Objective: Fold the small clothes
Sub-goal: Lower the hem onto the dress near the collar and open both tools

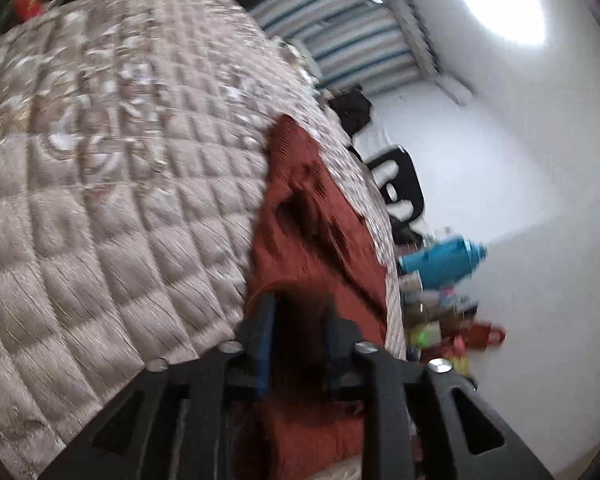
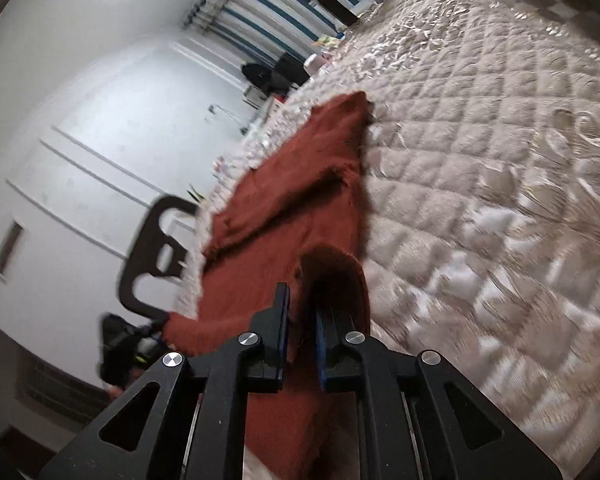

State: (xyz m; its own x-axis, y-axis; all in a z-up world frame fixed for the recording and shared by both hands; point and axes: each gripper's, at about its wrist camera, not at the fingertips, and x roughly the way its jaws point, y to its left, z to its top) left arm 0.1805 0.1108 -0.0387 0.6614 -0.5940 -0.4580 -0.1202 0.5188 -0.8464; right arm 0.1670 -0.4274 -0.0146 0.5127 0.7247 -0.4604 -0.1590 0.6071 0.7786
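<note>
A rust-red knitted garment (image 1: pixel 308 216) lies stretched along the edge of a quilted beige bedspread (image 1: pixel 120 168). My left gripper (image 1: pixel 298 308) is shut on one end of the garment, with cloth bunched between its blue-padded fingers. In the right wrist view the same red garment (image 2: pixel 300 184) runs away from me along the bedspread (image 2: pixel 480 160). My right gripper (image 2: pixel 302 312) is shut on the garment's other end, a fold of cloth standing up between its fingers. Both views are tilted and blurred.
Black chairs (image 2: pixel 152 256) (image 1: pixel 400 180) stand beside the bed edge. A blue object (image 1: pixel 444 260) and small clutter (image 1: pixel 448 328) lie on the floor by the white wall. Striped curtains (image 2: pixel 268 12) hang at the far end. A dark bag (image 2: pixel 120 344) sits low left.
</note>
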